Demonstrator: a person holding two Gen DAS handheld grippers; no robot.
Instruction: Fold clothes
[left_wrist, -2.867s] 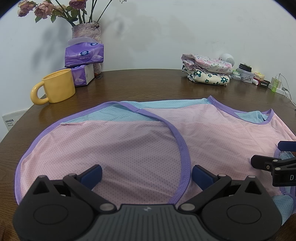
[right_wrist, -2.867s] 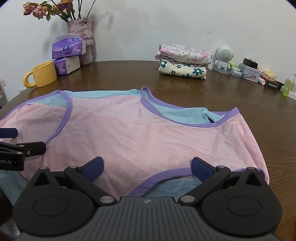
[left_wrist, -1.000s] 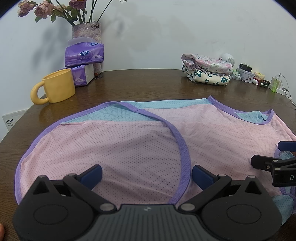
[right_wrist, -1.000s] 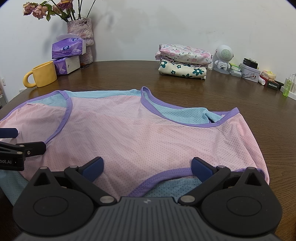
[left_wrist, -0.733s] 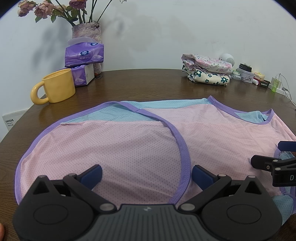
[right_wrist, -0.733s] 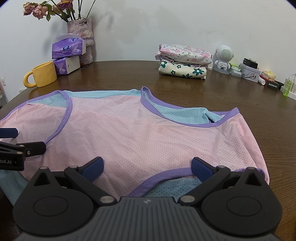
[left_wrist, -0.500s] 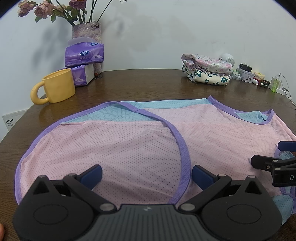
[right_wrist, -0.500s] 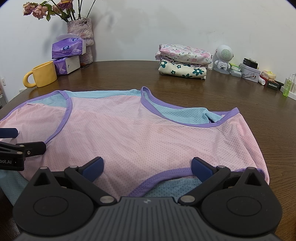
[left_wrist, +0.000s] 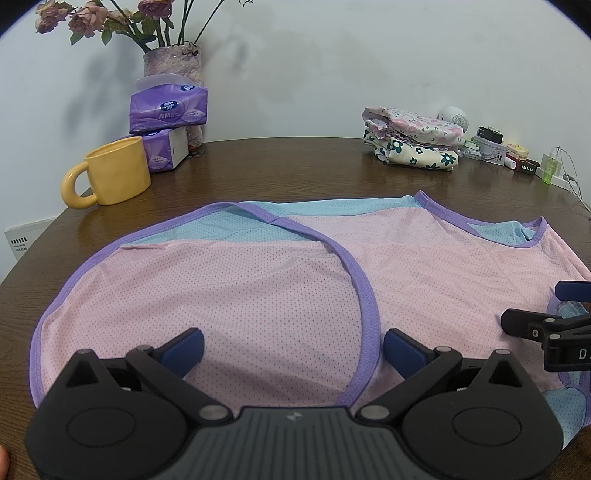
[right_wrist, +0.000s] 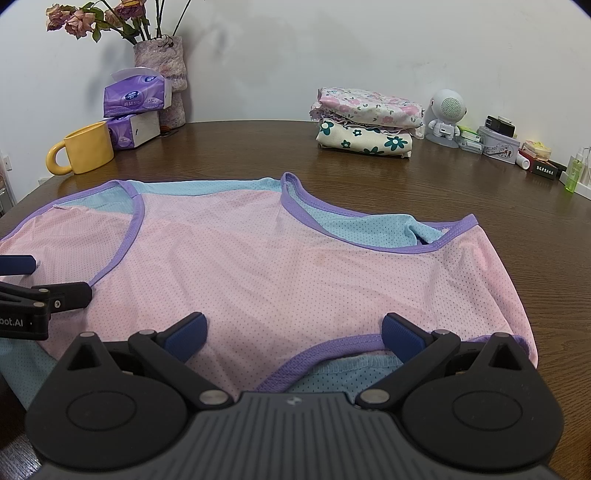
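A pink mesh vest with purple trim and blue lining (left_wrist: 295, 295) lies spread flat on the near part of the round brown wooden surface (left_wrist: 295, 166). The left gripper (left_wrist: 291, 345) and right gripper (right_wrist: 291, 334) both hover over its near edge, jaws wide, holding nothing. A stack of folded floral clothes (right_wrist: 365, 123) sits far right.

Near hem of the pink mesh vest (right_wrist: 295, 266) hidden behind the right gripper (right_wrist: 291, 338) body. Beside the vest, left gripper (right_wrist: 55, 284) cut off by the frame edge. Beyond the vest, labels on small boxes (right_wrist: 545, 168) too small to read.
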